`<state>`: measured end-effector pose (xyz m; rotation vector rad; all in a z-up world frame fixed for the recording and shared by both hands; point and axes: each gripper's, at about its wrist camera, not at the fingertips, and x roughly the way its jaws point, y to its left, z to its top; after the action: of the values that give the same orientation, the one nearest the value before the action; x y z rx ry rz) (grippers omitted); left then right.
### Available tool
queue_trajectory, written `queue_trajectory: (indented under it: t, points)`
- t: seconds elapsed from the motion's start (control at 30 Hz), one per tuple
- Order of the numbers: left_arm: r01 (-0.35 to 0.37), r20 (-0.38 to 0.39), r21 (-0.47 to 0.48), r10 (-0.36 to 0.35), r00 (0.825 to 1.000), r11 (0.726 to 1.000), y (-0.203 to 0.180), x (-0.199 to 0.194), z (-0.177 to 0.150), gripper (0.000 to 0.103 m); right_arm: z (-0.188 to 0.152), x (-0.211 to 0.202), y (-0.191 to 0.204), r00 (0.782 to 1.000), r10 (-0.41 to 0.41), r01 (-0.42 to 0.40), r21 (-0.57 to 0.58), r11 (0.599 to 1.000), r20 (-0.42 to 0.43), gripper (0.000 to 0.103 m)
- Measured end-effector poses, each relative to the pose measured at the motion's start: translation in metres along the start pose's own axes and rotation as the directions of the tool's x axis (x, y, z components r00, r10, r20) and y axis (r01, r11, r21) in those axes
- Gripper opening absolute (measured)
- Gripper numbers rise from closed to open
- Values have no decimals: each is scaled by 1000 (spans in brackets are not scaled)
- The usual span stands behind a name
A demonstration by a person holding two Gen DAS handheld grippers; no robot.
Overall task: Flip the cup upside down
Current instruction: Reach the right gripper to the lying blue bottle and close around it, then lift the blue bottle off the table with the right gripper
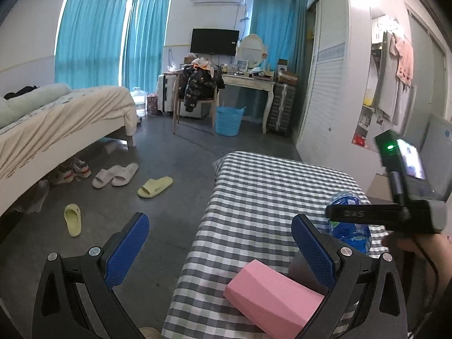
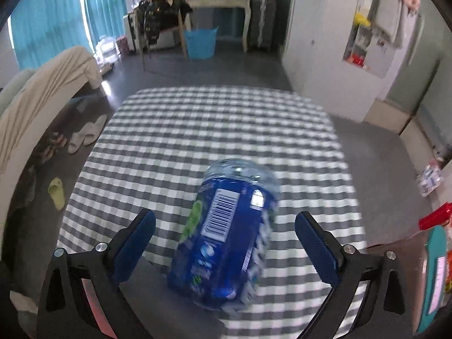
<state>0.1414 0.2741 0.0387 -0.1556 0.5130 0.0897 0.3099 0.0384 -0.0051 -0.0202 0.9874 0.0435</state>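
Right wrist view, cup (image 2: pixel 226 234) between right gripper (image 2: pixel 225 227) spread fingers, untouched

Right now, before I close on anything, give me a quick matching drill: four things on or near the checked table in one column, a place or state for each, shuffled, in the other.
Things:
1. blue-labelled cup
2. pink block
3. right hand-held gripper
4. blue basket

Places or states:
A. on the floor by the desk
B. open, one finger on each side of the cup
C. on the near end of the checked tablecloth, between the left hand-held gripper's fingers
D. between open fingers on the cloth, barcode showing

Pairs: 1-D, 2-C, 3-B, 4-A
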Motion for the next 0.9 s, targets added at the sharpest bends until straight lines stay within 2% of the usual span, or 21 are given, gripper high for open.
queue_trajectory:
  t: [0.17,0.23,0.27,0.43,0.67,0.9]
  points:
    - [5,-8,35,-5,1000,999,-3,0,-2,103,2,19,-2,999,5,-5,3,1000,-47,87]
    - [2,-5,40,-2,1000,999,-3,-2,-2,103,0,24,-5,998,16,-15,9,1000,-65,80]
    - [5,-7,36,-5,1000,999,-4,-1,-2,103,-1,25,-7,997,26,-24,17,1000,-73,72]
    - [-2,3,40,2,1000,999,-5,-6,0,103,-4,10,-19,998,54,-52,44,998,-44,69]
    - [-4,27,26,3,1000,1000,0,-14,1,103,-16,-57,-34,999,37,-39,65,997,36,69]
    - [16,70,43,-19,997,999,1,-48,-8,103,-76,-132,-23,996,44,-48,50,998,75,69]
